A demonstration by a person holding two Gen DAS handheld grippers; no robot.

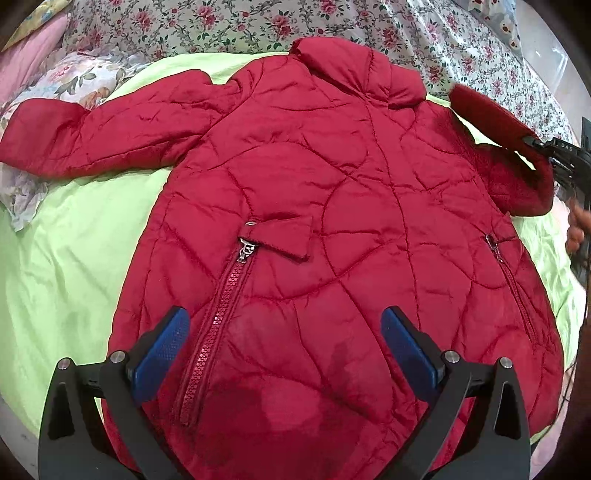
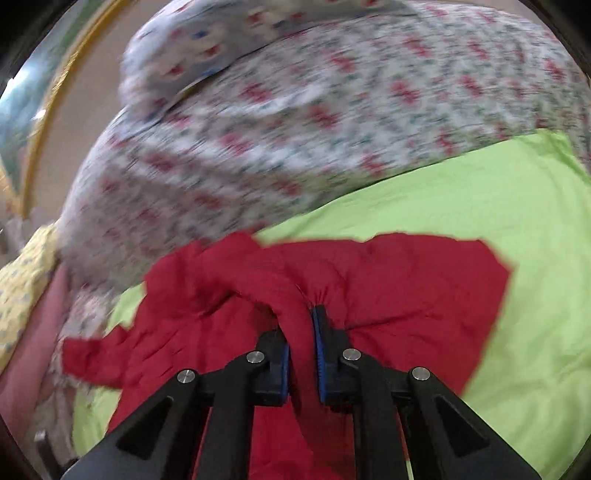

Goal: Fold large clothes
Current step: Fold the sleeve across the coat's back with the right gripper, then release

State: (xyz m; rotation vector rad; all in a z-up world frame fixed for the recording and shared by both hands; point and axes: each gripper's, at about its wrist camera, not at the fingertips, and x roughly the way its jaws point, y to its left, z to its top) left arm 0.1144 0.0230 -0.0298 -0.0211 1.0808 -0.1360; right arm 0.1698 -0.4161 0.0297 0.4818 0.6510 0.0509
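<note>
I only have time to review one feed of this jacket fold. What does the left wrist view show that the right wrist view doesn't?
Only the left wrist view: the whole red jacket spread flat, its collar, front zipper, and the open left gripper above the hem.

Only the right wrist view: the right gripper shut on a bunched fold of jacket, up close.

Both: the jacket, the green sheet and the floral bedding.

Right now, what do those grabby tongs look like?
Both tongs are black. The left tongs have two angled black arms with triangle-shaped cut-outs and round silver bolts, and each finger ends in a bumpy blue pad. The right tongs are built the same way, with blue pads and silver bolts. In the left view, the right tongs' black body carries small white lettering too tiny to read.
</note>
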